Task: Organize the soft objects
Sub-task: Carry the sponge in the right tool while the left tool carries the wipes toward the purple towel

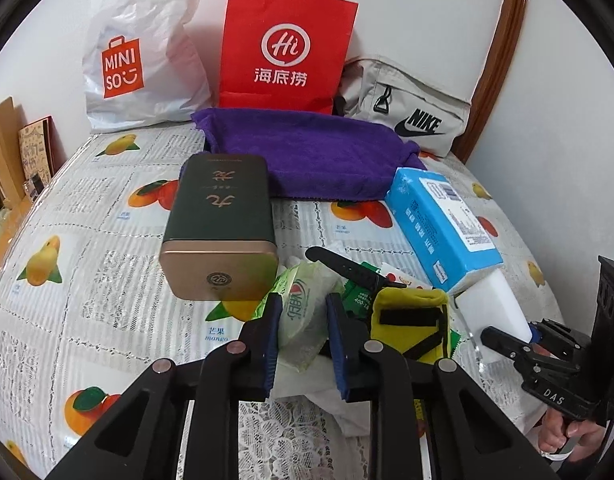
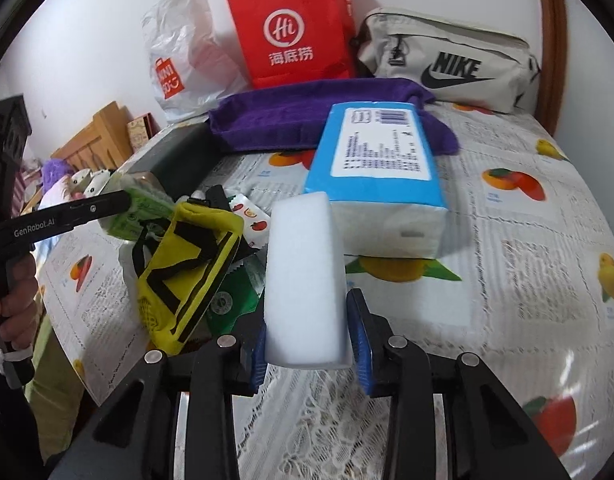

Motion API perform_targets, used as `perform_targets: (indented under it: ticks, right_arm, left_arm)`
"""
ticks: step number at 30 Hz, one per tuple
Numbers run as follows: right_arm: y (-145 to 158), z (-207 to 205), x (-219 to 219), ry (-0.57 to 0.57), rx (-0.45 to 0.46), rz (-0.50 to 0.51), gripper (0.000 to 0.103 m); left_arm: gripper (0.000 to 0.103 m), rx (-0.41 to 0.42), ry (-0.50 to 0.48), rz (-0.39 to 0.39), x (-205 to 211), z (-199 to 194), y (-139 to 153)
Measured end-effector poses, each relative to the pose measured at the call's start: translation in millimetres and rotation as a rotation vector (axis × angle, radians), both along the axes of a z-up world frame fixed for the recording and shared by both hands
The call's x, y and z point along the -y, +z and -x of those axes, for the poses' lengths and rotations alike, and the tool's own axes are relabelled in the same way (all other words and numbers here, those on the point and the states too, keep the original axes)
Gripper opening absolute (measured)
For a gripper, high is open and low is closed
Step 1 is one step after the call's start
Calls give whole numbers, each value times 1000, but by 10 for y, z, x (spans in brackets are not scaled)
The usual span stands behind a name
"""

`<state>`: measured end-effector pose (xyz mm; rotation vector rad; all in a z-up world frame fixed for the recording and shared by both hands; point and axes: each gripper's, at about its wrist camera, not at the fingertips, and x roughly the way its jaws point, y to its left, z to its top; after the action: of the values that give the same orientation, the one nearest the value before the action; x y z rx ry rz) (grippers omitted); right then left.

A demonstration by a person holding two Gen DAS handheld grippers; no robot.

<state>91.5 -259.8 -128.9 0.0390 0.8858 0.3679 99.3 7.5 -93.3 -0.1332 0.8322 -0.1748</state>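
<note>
On the fruit-print plastic tablecloth (image 1: pixel 87 208), both grippers work near the front edge. Left gripper (image 1: pixel 303 320): jaws clenched on a soft green-and-white wet-wipe packet (image 1: pixel 303 300), blue pads pressing its two sides. Packet's long axis runs away from the camera, far end pointing toward the dark green rectangular tin with bronze end cap (image 1: pixel 223 232). That tin lies on its side, long axis also running away toward the back wall, bronze end facing the camera.

Right gripper (image 2: pixel 307 340): jaws grasping a white rectangular foam sponge block (image 2: pixel 303 280) at its near end. Block's long axis follows the fingers, far end tilted up and forward, reaching the near end of the blue-and-white soft tissue pack (image 2: pixel 371 168); whether they touch, cannot tell. Tissue pack lies flat, long axis running away toward the folded purple towel (image 2: pixel 307 116), its far end overlapping the towel's front edge in this view.

Between the two grippers: a yellow fabric pouch with black straps (image 2: pixel 187 264), lying atop green and white sachets.

Along the back wall, left to right: white plastic Miniso bag (image 1: pixel 139 60), red paper bag (image 1: pixel 287 48), beige Nike pouch (image 1: pixel 407 108).
</note>
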Motion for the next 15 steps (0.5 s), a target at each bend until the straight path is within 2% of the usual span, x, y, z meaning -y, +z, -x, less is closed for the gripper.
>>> perform_targets:
  ticks: [15]
  right_arm:
    - [355, 134, 117, -64, 53, 43, 35]
  left_arm:
    - [21, 55, 75, 24, -317, 169, 307]
